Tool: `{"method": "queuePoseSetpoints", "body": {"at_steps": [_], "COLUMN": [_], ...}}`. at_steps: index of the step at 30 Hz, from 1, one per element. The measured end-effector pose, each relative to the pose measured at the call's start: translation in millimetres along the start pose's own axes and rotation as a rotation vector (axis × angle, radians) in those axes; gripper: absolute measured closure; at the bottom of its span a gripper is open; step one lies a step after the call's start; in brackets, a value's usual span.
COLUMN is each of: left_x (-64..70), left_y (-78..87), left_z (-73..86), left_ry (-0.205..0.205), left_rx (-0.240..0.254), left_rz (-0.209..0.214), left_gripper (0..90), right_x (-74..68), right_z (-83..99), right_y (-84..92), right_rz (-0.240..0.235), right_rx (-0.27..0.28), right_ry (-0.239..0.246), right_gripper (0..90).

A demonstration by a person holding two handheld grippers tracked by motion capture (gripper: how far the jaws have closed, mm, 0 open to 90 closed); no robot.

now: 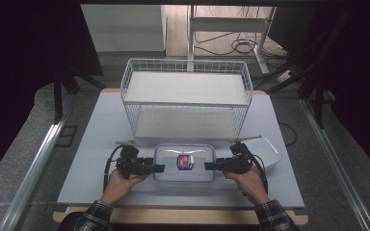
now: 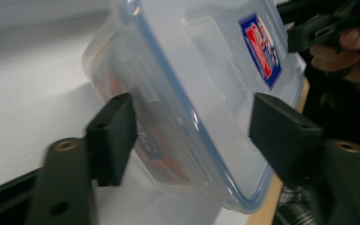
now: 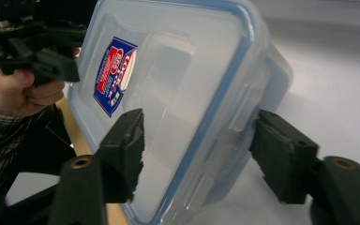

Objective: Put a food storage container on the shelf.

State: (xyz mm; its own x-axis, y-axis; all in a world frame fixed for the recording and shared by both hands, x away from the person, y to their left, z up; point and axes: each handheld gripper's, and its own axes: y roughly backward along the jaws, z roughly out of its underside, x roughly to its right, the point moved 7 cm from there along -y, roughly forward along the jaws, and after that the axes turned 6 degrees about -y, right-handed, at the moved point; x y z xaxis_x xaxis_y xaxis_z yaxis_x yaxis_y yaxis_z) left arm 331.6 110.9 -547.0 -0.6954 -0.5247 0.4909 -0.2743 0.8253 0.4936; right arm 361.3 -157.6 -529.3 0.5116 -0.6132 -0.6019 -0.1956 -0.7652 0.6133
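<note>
A clear plastic container [image 1: 184, 163] with a blue-rimmed lid and a red and blue label lies flat near the table's front edge. My left gripper [image 1: 158, 168] grips its left end and my right gripper [image 1: 210, 166] its right end. In the left gripper view the jaws of the left gripper [image 2: 192, 126] stand one under the container [image 2: 206, 70] and one on its lid, pressing on it. The right gripper view shows the right gripper [image 3: 199, 140] clamped the same way over the container [image 3: 178, 70]. Something orange shows faintly inside.
A white wire basket shelf [image 1: 185, 91] stands just behind the container. A white dish [image 1: 270, 149] lies to the right of my right hand. The pale table [image 1: 91, 144] has bare room at the left and the right. Beyond the table run floor cables.
</note>
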Motion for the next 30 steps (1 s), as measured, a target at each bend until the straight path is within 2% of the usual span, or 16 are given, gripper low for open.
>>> {"method": "queuePoseSetpoints", "body": {"at_steps": [4,7,10,17,18,22,25,30], "left_x": [3.7,6.6,8.0,11.5,12.6,13.0,14.7,20.6], "left_y": [7.1,6.9,7.5,8.8,9.5,10.9,15.1,25.0], "left_z": [4.0,4.1,4.3,3.0,1.3,-1.2,-5.5,-17.2], "left_ry": [0.02,0.018,0.019,0.031,0.026,0.031,0.015,-0.02], "left_rx": [0.048,0.062,0.075,0.099,0.109,0.129,0.147,0.158], "left_rz": [0.019,-0.002,-0.004,-0.016,-0.027,-0.034,-0.035,-0.049], "left_gripper": [47.8,48.3,49.2,51.1,51.3,51.8,52.1,52.2], "right_x": [-4.0,-7.3,-10.0,-13.3,-13.7,-13.8,-16.7,-26.2], "right_z": [5.8,9.3,12.1,15.3,15.3,14.2,11.6,2.3], "right_y": [9.2,10.8,12.2,14.8,15.5,15.9,18.0,25.2], "right_rz": [-0.019,-0.005,0.011,0.026,0.025,0.03,0.022,0.019], "right_rx": [0.023,0.034,0.045,0.072,0.078,0.097,0.117,0.152], "right_ry": [0.0,0.001,0.003,-0.028,-0.029,-0.012,-0.006,0.037], "right_gripper": [47.4,47.6,48.0,49.0,49.4,49.6,50.5,50.5]}}
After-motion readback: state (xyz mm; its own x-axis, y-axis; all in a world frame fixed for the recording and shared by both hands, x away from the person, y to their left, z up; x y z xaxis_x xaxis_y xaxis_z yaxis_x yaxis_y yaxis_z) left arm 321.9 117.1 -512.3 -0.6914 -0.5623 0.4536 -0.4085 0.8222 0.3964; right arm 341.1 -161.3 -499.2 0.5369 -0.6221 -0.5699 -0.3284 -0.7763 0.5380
